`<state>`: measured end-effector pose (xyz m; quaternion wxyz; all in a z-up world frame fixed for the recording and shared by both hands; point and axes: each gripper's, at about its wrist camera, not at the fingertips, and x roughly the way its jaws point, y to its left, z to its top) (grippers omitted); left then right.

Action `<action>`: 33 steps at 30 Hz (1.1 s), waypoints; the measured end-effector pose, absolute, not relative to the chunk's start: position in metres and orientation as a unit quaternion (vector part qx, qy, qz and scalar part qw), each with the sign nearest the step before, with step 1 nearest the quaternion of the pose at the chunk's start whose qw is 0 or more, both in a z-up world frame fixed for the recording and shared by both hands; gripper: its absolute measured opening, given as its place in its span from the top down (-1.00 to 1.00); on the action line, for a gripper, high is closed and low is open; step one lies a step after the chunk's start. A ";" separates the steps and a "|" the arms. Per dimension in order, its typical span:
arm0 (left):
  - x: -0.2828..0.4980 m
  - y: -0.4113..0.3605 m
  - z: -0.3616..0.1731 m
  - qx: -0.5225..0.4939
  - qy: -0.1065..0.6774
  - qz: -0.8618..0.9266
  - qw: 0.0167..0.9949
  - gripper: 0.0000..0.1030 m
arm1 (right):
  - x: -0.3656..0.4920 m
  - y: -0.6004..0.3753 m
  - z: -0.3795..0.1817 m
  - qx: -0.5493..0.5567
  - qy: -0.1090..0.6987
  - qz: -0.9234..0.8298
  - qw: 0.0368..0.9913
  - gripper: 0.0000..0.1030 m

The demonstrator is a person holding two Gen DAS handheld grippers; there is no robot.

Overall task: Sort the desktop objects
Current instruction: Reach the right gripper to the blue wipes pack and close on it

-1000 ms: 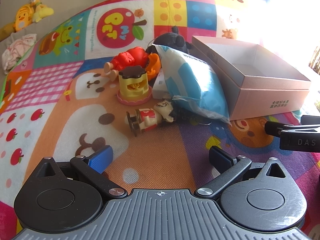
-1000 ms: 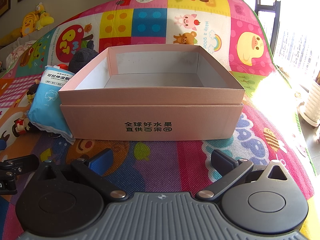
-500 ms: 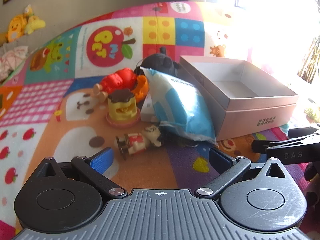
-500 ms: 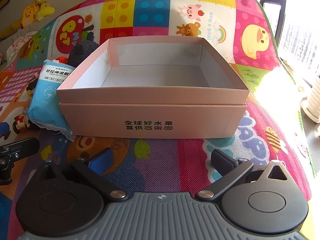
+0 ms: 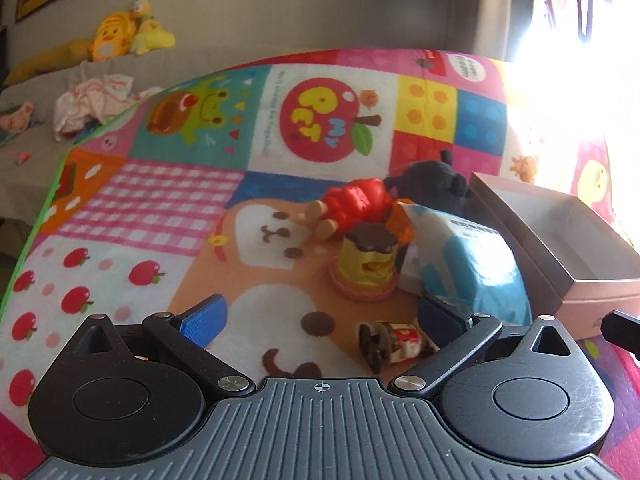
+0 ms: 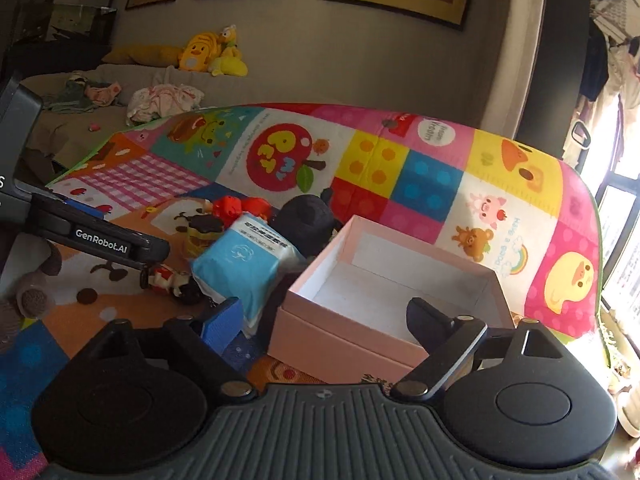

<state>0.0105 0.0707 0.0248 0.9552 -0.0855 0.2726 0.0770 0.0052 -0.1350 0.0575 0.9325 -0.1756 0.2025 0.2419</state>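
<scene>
Right wrist view: empty box point(image 6: 400, 300), toy pile beside it, sorting not yet begun.
Beside the box lie wipes pack point(image 6: 244, 260) and small figure point(image 5: 394, 342); right gripper point(image 6: 324, 316) closing on nothing, left gripper point(image 5: 320, 314) open, needing to reach one toy.

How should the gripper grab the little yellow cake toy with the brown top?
Best guess: pinch the yellow cake toy across its yellow middle, coming from above and the open mat side. It stands upright, with a wide pink base and brown lid. The blue wipes pack crowds its other side.
</scene>
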 end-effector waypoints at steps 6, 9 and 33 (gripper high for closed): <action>0.000 0.103 0.015 -0.140 0.257 0.128 0.948 -1.00 | 0.046 -0.085 0.056 -0.171 0.236 0.237 0.927 0.06; -0.004 0.109 0.015 -0.161 0.243 0.128 0.948 -1.00 | 0.057 -0.068 0.047 -0.183 0.246 0.228 0.924 0.06; -0.004 0.123 0.010 -0.211 0.251 0.125 0.936 -1.00 | 0.036 -0.067 0.032 -0.193 0.252 0.225 0.921 0.14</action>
